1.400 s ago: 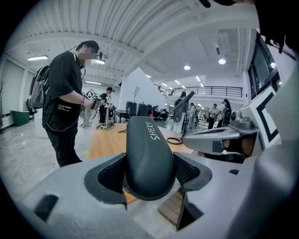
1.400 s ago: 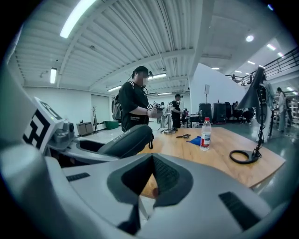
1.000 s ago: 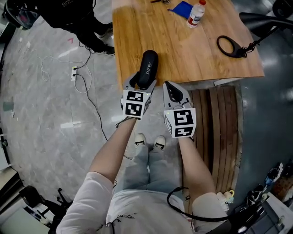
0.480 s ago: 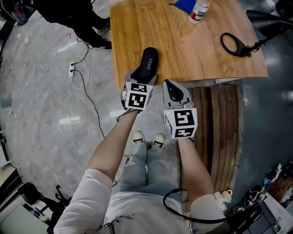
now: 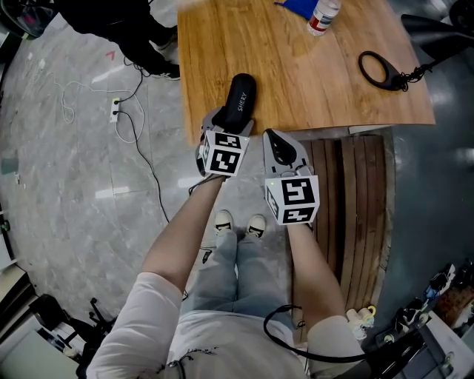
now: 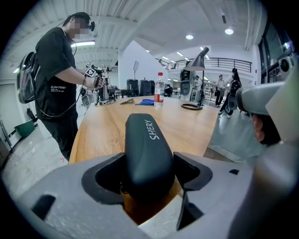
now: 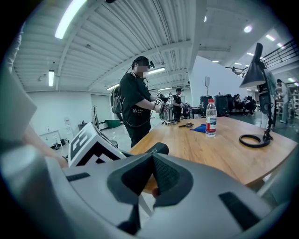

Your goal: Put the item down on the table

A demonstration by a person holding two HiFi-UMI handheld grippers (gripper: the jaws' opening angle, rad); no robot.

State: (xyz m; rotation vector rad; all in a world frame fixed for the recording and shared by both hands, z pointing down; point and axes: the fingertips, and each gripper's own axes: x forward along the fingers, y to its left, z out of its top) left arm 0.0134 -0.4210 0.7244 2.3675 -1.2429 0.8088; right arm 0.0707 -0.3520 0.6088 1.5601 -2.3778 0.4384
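Observation:
A black oblong case (image 5: 241, 98) marked SHERY lies lengthwise at the near edge of the wooden table (image 5: 296, 81). Its near end sticks out past the edge. My left gripper (image 5: 227, 123) is shut on that near end, and in the left gripper view the pads press both sides of the case (image 6: 145, 144). Whether the case rests fully on the wood or hangs just above it, I cannot tell. My right gripper (image 5: 274, 142) hovers off the table edge to the right of the left one, shut, with nothing between its jaws (image 7: 152, 161).
A water bottle (image 5: 321, 18), a blue cloth (image 5: 295, 6) and a black ring-shaped lamp base (image 5: 378, 70) sit further along the table. A person in black (image 6: 60, 79) stands at its far left corner. A slatted wooden bench (image 5: 354, 215) lies below right, and cables (image 5: 133, 126) cross the floor on the left.
My left gripper has shifted a little forward and lower with the case, and its marker cube has tilted. The right gripper has barely moved.

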